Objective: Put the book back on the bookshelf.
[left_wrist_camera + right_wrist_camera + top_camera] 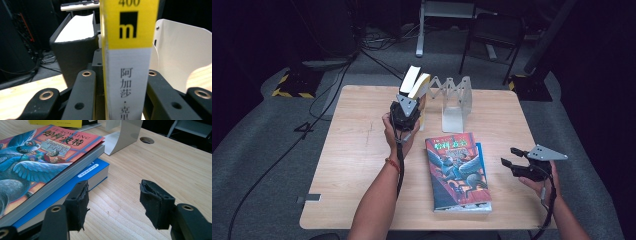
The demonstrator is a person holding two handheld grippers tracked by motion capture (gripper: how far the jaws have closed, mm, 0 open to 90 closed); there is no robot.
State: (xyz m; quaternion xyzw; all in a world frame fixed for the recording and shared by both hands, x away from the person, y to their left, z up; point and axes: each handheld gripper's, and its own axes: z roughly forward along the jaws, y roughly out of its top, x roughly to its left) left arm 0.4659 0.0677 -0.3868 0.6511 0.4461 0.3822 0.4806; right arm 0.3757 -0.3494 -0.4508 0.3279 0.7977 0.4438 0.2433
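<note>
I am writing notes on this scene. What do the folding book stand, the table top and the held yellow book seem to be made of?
The book stand looks like thin sheet metal, matt pale grey, with bent, zigzag panels. The table top seems to be light wood or wood laminate, as grain lines show. The yellow book, clamped in the left gripper, looks like a paper paperback with a slightly glossy printed spine.

My left gripper (408,107) is raised on an outstretched forearm, jaws clamped tight and pointing away from me, while my right gripper (511,161) sits low by the table edge, jaws parted with nothing between them, aimed left.
</note>
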